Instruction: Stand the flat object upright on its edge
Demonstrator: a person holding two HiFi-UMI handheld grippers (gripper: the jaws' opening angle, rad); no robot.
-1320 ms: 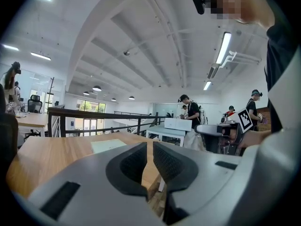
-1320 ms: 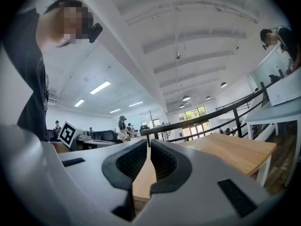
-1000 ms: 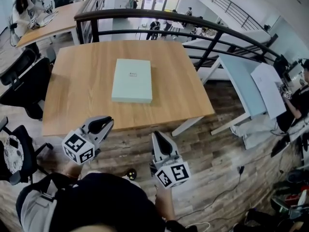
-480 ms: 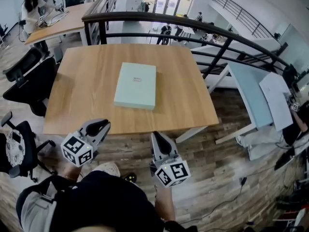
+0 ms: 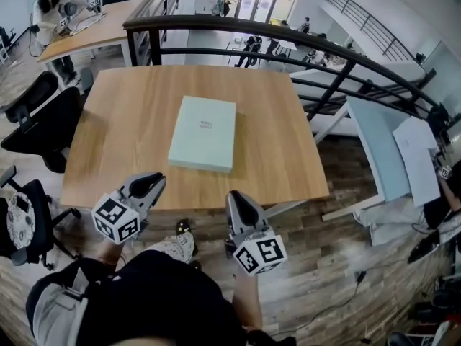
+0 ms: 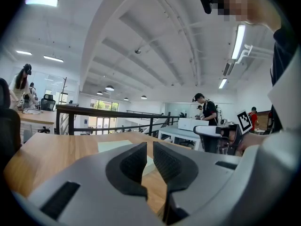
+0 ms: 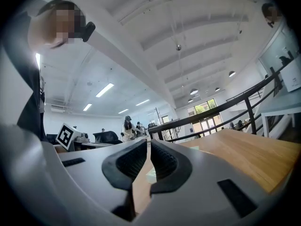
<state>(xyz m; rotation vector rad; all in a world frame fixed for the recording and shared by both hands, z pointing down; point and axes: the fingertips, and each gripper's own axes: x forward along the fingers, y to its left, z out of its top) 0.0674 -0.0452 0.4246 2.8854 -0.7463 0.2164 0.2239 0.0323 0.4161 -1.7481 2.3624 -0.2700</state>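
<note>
Pale green flat box lying flat on a wooden table, both grippers shut and empty at the near edge.

The wooden table [image 5: 122, 143] stands in front of a dark railing [image 5: 288, 38], with a black office chair [image 5: 39, 125] at its left side. The flat box [image 5: 203, 133] lies on its broad face near the table's middle, lid closed, so nothing of its contents shows. A small label [image 5: 206, 125] sits on its top, too small to read. The left gripper [image 5: 151, 184] hovers over the table's near edge, pointing roughly level at the box and well apart from it; its pads [image 6: 134, 160] stand almost together with nothing between them. The right gripper [image 5: 237, 200] is held just short of the same edge, its jaws closed together and empty, pointing level across the tabletop.
</note>
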